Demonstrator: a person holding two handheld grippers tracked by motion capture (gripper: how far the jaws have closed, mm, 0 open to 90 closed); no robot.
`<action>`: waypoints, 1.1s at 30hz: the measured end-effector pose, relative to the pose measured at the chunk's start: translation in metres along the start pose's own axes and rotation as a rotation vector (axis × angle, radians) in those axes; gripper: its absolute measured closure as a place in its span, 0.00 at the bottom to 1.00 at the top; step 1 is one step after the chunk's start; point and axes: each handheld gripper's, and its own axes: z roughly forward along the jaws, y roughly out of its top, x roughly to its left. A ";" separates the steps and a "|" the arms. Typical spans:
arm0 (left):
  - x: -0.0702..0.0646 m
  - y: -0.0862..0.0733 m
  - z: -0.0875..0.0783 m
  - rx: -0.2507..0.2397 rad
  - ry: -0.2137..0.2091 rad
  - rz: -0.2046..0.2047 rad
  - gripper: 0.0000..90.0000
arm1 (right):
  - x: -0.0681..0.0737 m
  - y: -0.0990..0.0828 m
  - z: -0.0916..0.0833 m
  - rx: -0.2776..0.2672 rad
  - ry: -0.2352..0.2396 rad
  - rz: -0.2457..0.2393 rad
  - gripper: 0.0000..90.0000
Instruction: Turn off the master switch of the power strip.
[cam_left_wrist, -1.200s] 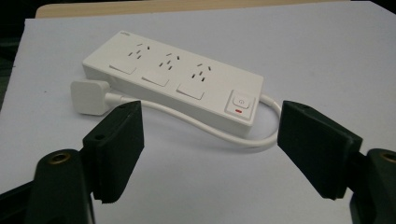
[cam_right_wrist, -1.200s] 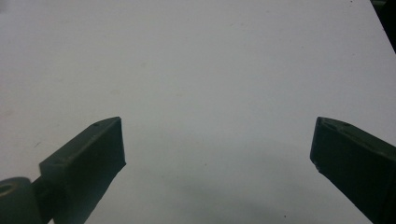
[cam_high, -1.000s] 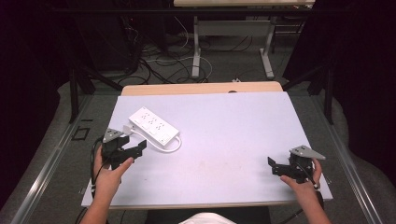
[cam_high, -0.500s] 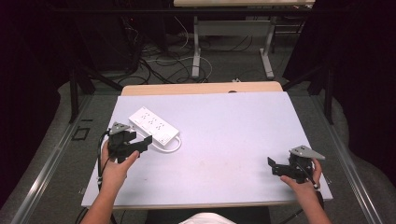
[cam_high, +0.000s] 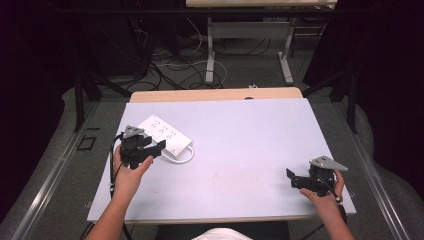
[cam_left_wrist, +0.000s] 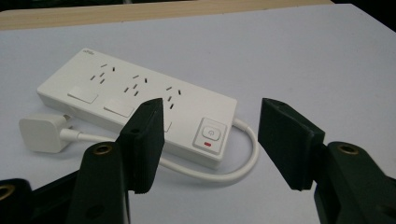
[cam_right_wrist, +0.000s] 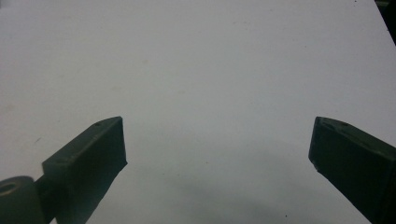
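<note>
A white power strip (cam_high: 164, 133) lies on the left part of the white table (cam_high: 250, 135), its cord looping round the near end. In the left gripper view the power strip (cam_left_wrist: 116, 93) shows three sockets, a switch with a red mark (cam_left_wrist: 209, 136), the cord (cam_left_wrist: 233, 171) and a white plug (cam_left_wrist: 41, 133) beside it. My left gripper (cam_high: 156, 148) hovers open just at the strip's near side, its jaws framing the switch end (cam_left_wrist: 212, 119) without touching. My right gripper (cam_high: 292, 179) rests open near the table's front right, with bare tabletop between its jaws (cam_right_wrist: 217, 140).
A wooden strip (cam_high: 215, 94) runs along the table's far edge. Behind it, on the floor, lie loose cables (cam_high: 170, 62) and the metal legs of another desk (cam_high: 211, 55). The table's front edge is close under both forearms.
My left gripper has moved forward and to the right, up to the power strip's near side. The right gripper has stayed in place.
</note>
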 end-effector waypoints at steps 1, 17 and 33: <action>0.000 0.001 0.000 0.004 0.001 0.000 0.47 | 0.000 0.000 0.000 0.001 0.000 0.002 0.04; -0.003 0.009 0.013 0.026 -0.005 0.007 0.63 | 0.000 0.000 0.000 0.000 0.000 -0.006 0.04; -0.008 0.016 0.029 0.066 -0.032 -0.018 0.79 | 0.000 0.000 0.001 0.002 0.002 -0.011 0.04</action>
